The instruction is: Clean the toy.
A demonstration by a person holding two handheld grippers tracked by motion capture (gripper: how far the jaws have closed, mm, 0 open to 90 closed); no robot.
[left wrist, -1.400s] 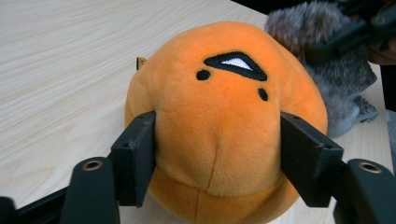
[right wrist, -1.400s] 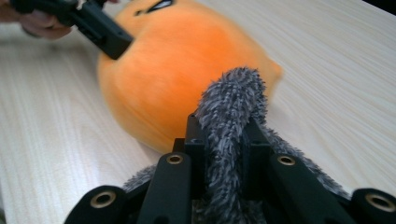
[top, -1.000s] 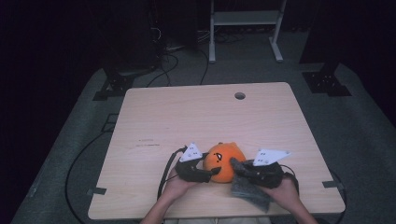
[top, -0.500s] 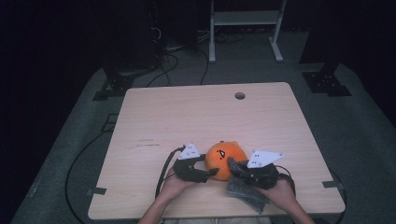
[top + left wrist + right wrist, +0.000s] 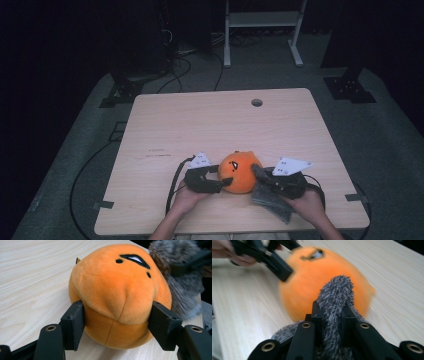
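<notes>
Orange plush toy point(image 5: 238, 172) is sitting on the wooden table point(image 5: 220, 125) close to the near edge, at roughly 6 o'clock from the cable hole point(image 5: 256, 102). I am holding it with the left gripper point(image 5: 117, 326): the jaws are bracketing its lower half, pads pressing into the fabric on both sides, so I am reading that as a grasp on the toy. The stitched face is pointing up and away from that gripper.

At the toy's 3 o'clock, I am gripping a grey fuzzy cloth point(image 5: 334, 297) with the right gripper point(image 5: 332, 311); the jaws are clenched on a raised fold of it, and that fold is touching the toy's side. The remainder of the cloth is lying on the table point(image 5: 270, 200) under the person's right hand point(image 5: 305, 202).

Progress, as I am judging it: both items are secured and brought together, and the cloth is only contacting one flank. If wiping or wrapping is intended, nearly all of the toy's surface is remaining uncovered, so the main work is pending.

Against the earlier high view: the toy is staying in about the same spot, the left gripper is keeping its hold, and the right gripper with the cloth fold is moving in closer to the toy's side. Blur in the right gripper view is suggesting motion under way.
</notes>
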